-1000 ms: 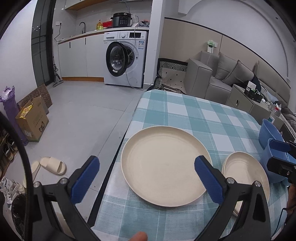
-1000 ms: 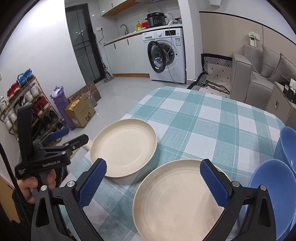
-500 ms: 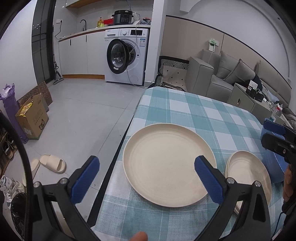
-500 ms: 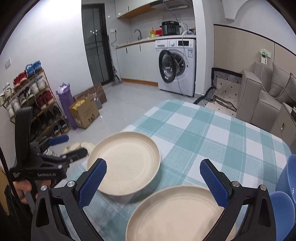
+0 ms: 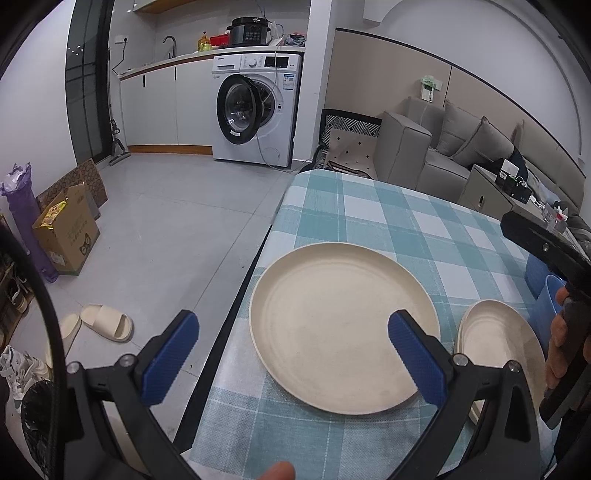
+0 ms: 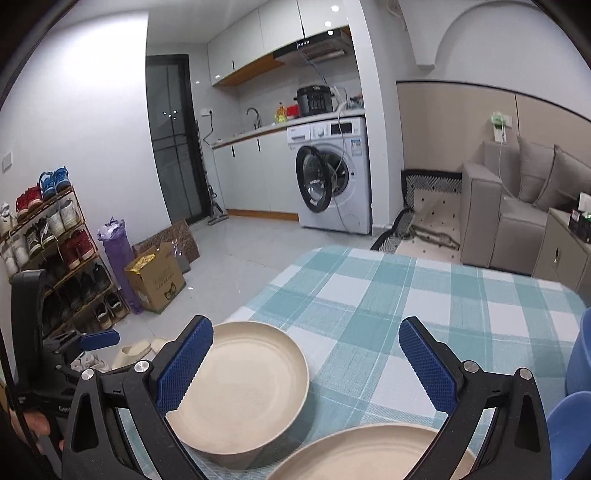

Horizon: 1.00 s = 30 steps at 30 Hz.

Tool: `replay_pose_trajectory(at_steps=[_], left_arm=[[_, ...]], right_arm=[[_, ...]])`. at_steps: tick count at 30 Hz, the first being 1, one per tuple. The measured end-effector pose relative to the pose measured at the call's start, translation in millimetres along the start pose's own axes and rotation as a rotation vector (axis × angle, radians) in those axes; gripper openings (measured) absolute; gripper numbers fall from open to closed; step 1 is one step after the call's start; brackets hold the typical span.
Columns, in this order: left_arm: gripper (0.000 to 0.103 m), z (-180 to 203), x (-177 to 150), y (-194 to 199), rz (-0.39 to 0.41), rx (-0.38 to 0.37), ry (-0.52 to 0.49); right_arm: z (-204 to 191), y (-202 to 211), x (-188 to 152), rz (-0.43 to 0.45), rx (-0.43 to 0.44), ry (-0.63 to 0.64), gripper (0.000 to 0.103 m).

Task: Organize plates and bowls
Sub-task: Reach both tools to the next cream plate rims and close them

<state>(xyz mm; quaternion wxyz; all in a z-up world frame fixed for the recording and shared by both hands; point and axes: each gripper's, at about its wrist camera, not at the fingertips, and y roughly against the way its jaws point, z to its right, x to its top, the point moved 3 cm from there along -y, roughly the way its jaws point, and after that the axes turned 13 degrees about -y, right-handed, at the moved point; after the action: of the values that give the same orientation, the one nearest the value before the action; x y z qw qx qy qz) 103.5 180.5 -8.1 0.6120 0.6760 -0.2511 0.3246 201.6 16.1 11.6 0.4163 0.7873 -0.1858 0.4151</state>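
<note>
Large cream plate centre frame on checked tablecloth; smaller plate lower right. Left gripper and right gripper both spread apart, empty.

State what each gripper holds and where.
Nothing. The left gripper and right gripper are open, above the plates, touching neither.

Washing machine, white, door ajar, far centre under a counter. Black cooker on top. Grey sofa, far right. Cardboard box and purple bag, left floor. Cream slippers, near left. Shoe rack, left wall.
</note>
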Motion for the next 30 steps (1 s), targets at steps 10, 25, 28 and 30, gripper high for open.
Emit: replay_pose_trajectory(at_steps=[10,25,28,30], left_arm=[[0.103,-10.5,-7.8,-16.1,-0.034,0.005,0.045],[0.102,-23.3,-23.1,-42.7,-0.092,0.015,0.123],[0.100,-25.3,-25.7,-47.0,-0.104,0.012,0.135],[0.094,-25.7,-26.8,-49.8,-0.113,0.004,0.134]], right_arm=[[1.7,-43.6,-11.2,-0.112,-0.033,-0.049,0.103],[16.3,-96.4,-41.0,-0.350,-0.105,-0.063,0.102],[14.3,-105.8,-48.7,-0.402,-0.105,-0.051,0.096],[13.2,-110.6,-53.3,-0.433,-0.106,-0.045,0.086]])
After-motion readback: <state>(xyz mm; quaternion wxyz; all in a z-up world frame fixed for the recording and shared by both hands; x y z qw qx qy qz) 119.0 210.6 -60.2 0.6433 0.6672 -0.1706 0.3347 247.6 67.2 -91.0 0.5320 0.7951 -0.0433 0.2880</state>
